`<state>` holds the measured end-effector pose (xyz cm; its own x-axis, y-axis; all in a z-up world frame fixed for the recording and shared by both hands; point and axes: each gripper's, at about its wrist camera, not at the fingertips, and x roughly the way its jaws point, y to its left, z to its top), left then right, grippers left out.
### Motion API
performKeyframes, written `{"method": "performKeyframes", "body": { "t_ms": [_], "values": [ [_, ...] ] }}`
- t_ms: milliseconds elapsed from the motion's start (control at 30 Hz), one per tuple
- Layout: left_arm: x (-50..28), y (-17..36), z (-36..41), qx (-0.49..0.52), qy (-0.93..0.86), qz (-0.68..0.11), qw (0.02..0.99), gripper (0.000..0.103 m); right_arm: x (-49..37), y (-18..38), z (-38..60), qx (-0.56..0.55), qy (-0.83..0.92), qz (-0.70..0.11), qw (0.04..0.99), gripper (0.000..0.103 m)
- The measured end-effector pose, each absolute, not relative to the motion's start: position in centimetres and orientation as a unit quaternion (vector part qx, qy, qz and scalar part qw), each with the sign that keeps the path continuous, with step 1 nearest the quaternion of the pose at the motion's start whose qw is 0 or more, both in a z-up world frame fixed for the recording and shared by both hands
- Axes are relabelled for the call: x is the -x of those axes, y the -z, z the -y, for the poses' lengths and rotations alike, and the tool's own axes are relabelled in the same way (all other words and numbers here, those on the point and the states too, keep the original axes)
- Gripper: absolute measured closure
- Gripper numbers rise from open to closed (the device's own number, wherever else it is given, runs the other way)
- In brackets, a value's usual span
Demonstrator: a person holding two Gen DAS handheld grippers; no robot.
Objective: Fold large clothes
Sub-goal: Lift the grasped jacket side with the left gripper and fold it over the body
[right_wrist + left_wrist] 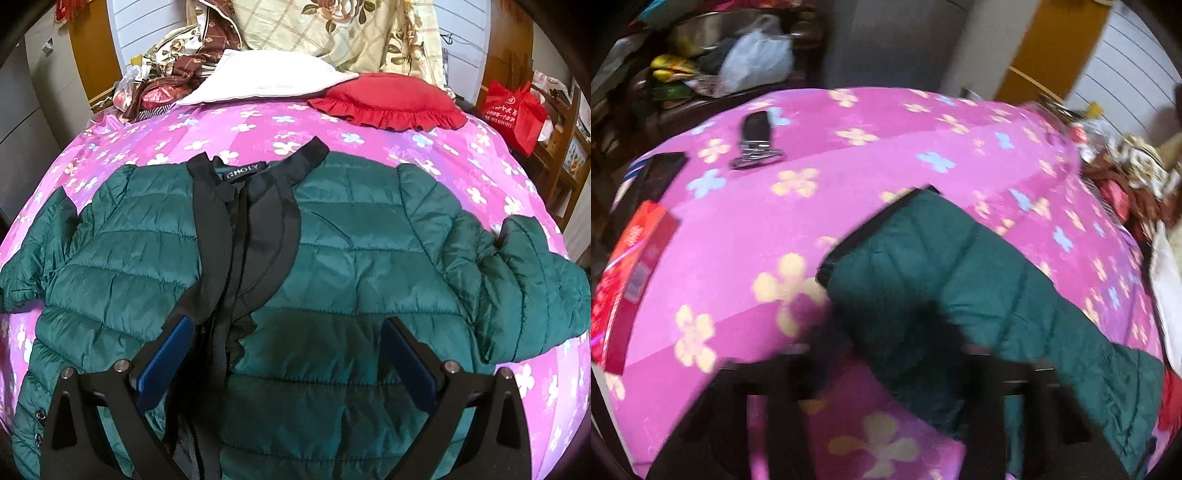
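jacket [332, 258] flat on bed [424, 144], collar toward pillows, sleeves out toward side edges. right tool [288, 332] apart, empty, over hem at centre. left tool [886, 354] blurred, looks apart, over left sleeve [923, 266], nearer that sleeve.

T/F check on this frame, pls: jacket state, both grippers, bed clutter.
1. The green puffer jacket lies spread flat on the pink floral bedspread, sleeves out to the sides. True.
2. The right gripper is clamped on the collar. False: its jaws stand wide apart over the jacket's lower front, holding nothing.
3. A red ruffled cushion sits beyond the jacket, near the pillows. True.
4. The left gripper has a sleeve pinched. False: its blurred fingers are spread above the sleeve's cuff end, holding nothing.
5. The jacket is already folded in half. False: it is still fully open.
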<state>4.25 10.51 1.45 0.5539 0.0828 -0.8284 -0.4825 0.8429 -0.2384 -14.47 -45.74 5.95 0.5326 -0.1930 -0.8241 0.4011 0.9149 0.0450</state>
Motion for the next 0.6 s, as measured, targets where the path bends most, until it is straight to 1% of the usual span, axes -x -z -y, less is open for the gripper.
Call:
{"method": "performKeyframes", "body": {
  "t_ms": [33, 200, 367, 600],
  "values": [
    [-4.2, -1.7, -10.3, 0.222, -0.163, -0.442, 0.854, 0.103, 14.5, -6.0, 45.8, -0.115, 0.172, -0.451, 0.868, 0.0],
    [-3.0, -4.3, -8.1, 0.195, -0.137, -0.418, 0.877, 0.103, 14.9, -6.2, 46.0, -0.114, 0.173, -0.453, 0.867, 0.0],
    [-0.8, -8.2, -5.0, 0.159, -0.104, -0.38, 0.905, 0.103, 15.6, -6.2, 46.3, -0.115, 0.178, -0.453, 0.866, 0.0],
    [1.8, -12.5, -0.1, 0.132, -0.042, -0.354, 0.925, 0.103, 16.8, -6.6, 47.0, -0.113, 0.184, -0.45, 0.866, 0.0]
  ]
}}
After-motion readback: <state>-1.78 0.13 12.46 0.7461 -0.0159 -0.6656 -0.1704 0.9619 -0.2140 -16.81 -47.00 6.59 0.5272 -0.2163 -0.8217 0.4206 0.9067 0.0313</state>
